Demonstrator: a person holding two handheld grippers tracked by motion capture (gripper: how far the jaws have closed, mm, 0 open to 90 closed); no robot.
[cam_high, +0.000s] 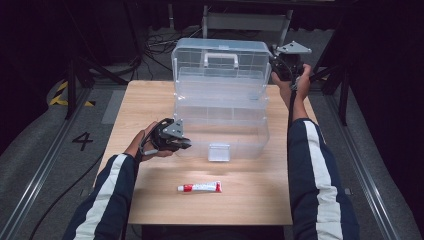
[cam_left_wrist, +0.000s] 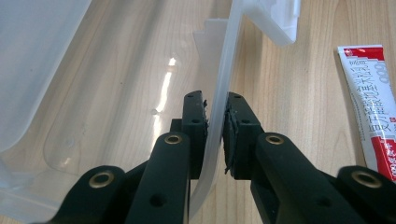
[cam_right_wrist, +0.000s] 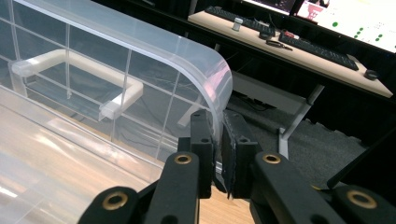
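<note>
Clear plastic toolbox (cam_high: 220, 107), standing open in the middle of the wooden surface (cam_high: 250, 200), lid (cam_high: 220, 62) raised upright at the back. Left gripper (cam_left_wrist: 215, 135) nearly closed, jaws pinching the thin front wall of the base. Right gripper (cam_right_wrist: 218, 149) nearly closed too, jaws clamped on the rounded far-right corner edge of the lid. To move the lid well: keep the base pinned with the left, guide the lid slowly along its hinge arc, avoid twisting the thin plastic. Toothpaste tube (cam_high: 200, 187) lying in front, apart from the box.
</note>
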